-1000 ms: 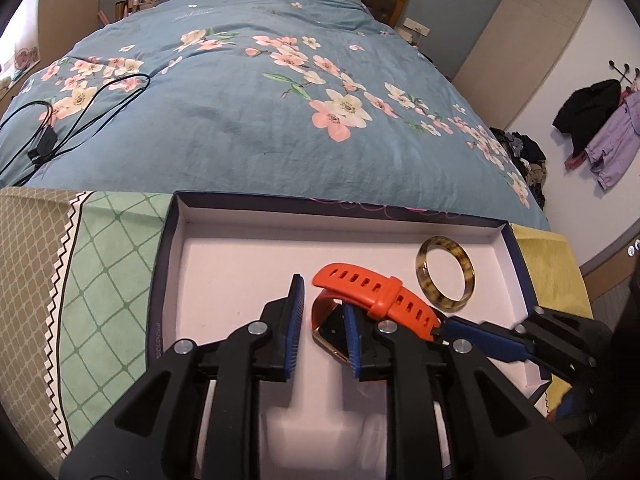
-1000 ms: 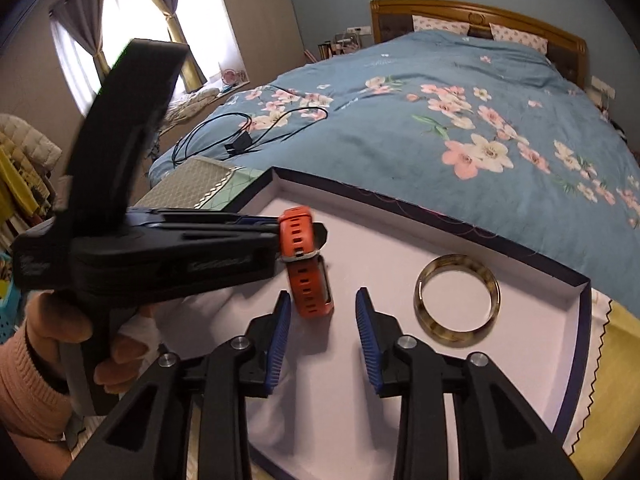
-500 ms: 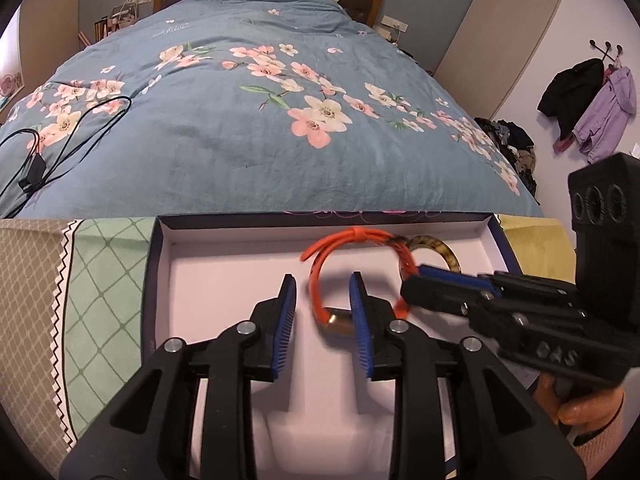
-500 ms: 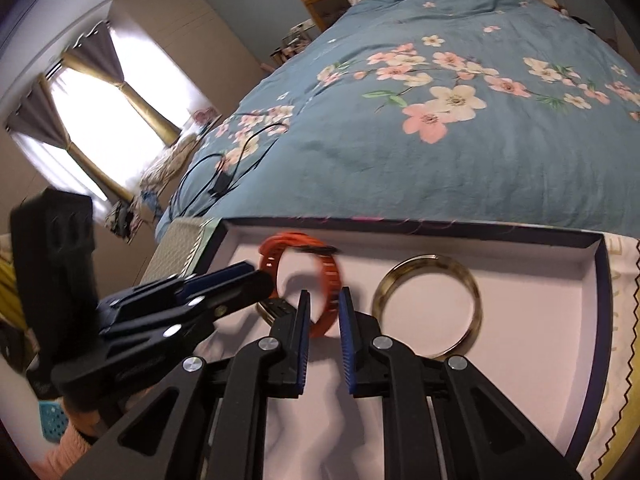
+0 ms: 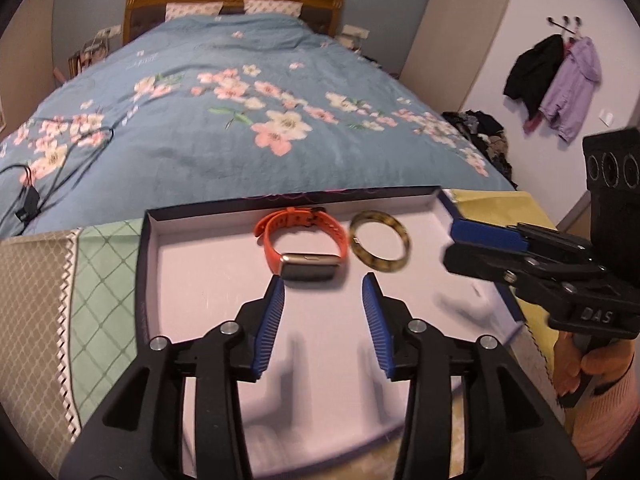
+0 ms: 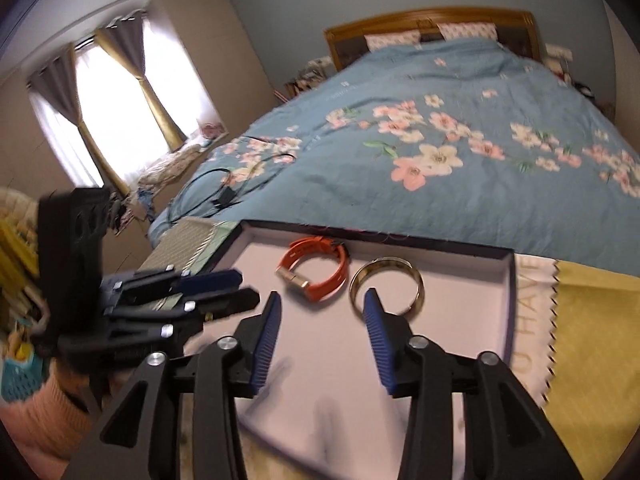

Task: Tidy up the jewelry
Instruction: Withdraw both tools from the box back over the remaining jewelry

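Left tool (image 5: 323,284) and right tool (image 6: 320,306) both opening, released, nothing between pads; earlier they gripped the orange watch (image 5: 306,249), now lying far in tray (image 5: 208,248), seemingly touching bangle (image 5: 380,246).

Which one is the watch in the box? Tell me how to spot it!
Find the big bed with the flowery blue blanket; at its foot sits a shallow dark-edged box with a pale floor. The watch lies near the box's far wall, left of a mottled brown ring-shaped bangle. It is the only bright orange thing there, with a gold-edged dark face.
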The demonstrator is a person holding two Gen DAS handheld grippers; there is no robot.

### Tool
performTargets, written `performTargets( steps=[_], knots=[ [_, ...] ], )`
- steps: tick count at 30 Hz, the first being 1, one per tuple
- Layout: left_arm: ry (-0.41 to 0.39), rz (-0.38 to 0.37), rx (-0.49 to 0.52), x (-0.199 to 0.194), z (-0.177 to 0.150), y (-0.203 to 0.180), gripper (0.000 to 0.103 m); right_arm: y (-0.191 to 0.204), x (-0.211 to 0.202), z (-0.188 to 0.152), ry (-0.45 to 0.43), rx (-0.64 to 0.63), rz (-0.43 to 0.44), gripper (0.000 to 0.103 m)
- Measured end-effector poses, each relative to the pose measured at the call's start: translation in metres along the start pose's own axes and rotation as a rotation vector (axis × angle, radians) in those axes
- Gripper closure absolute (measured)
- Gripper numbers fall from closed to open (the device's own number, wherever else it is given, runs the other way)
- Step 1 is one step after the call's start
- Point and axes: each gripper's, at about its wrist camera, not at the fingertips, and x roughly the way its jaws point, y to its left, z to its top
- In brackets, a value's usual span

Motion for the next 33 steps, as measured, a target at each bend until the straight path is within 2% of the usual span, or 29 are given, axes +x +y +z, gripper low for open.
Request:
performTargets(
  steps=[4,9,13,16,23,33],
  knots=[
    [-0.048,-0.022,0.05,-0.034,-0.021,-0.012,0.056,0.006,-0.037,-0.028,-0.023,-0.052,0.0,0.059],
    [-0.058,-0.013,0.108,-0.063,-0.059,-0.026,0.054,0.008,-0.056,-0.073,0.025,-0.094,-0.037,0.059],
    [-0.037,-0.008,0.116,-0.075,-0.091,-0.026,0.052,-0.001,-0.062,-0.105,0.076,-0.056,-0.048,0.059],
    [-0.023,0.002,0.111,-0.082,-0.11,-0.024,0.052,-0.006,-0.07,-0.122,0.077,-0.017,-0.051,0.059],
    [-0.012,0.0,0.128,-0.098,-0.146,-0.037,0.05,0.005,-0.083,-0.147,0.078,-0.024,-0.041,0.059],
    [-0.009,-0.027,0.159,-0.104,-0.163,-0.053,0.049,0.034,-0.089,-0.168,0.097,-0.111,-0.032,0.059]
  ],
)
